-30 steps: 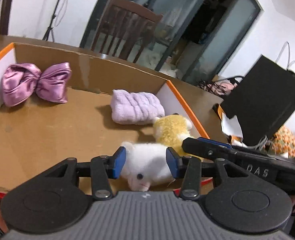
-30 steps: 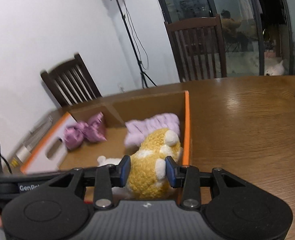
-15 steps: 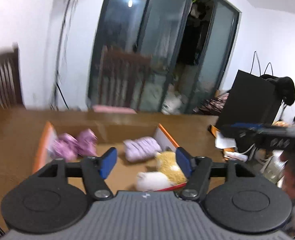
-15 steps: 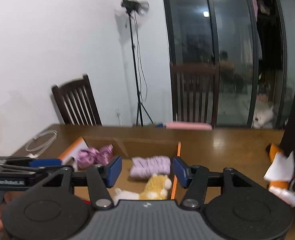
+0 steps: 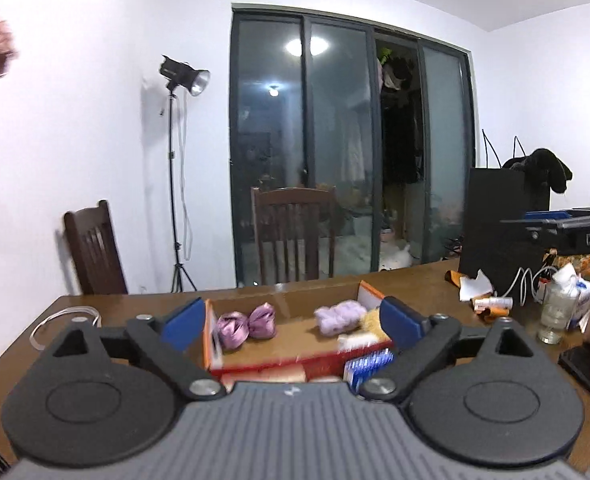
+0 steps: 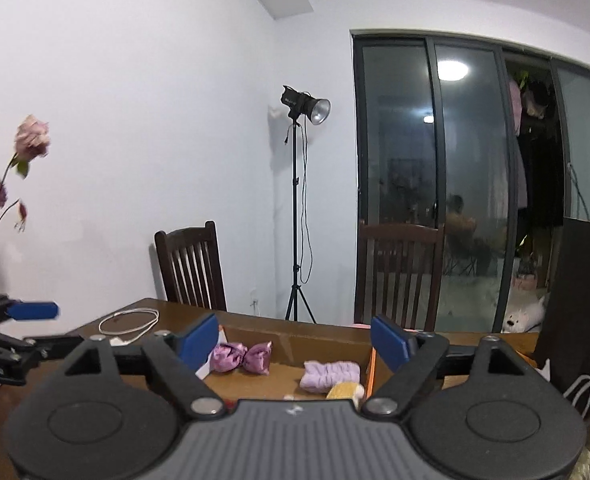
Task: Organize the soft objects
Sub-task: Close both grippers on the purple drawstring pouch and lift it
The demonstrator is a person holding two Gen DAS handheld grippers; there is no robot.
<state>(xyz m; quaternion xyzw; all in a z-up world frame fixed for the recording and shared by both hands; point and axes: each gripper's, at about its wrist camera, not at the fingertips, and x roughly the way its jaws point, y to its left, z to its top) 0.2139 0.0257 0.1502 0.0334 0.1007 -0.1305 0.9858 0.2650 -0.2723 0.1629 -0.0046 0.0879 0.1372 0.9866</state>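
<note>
Tabletop (image 5: 143, 304) fills the lower frame, bearing the cardboard box (image 5: 369, 294) at centre with the purple bow (image 5: 247, 322), lilac cloth (image 5: 337, 316) and yellow plush (image 5: 371, 322) inside. Left tool (image 5: 291, 322) and right tool (image 6: 295, 340) have just been opening, jaws apart, nothing between. Best withdraw clear above the rim.

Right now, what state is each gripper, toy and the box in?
left gripper: open, nothing held, jaws just opened.
right gripper: open, nothing held, jaws just opened.
cardboard box: open-topped, on the table.
purple satin bow: lying in the box.
lavender plush: lying in the box.
yellow plush toy: in the box, partly hidden.
</note>
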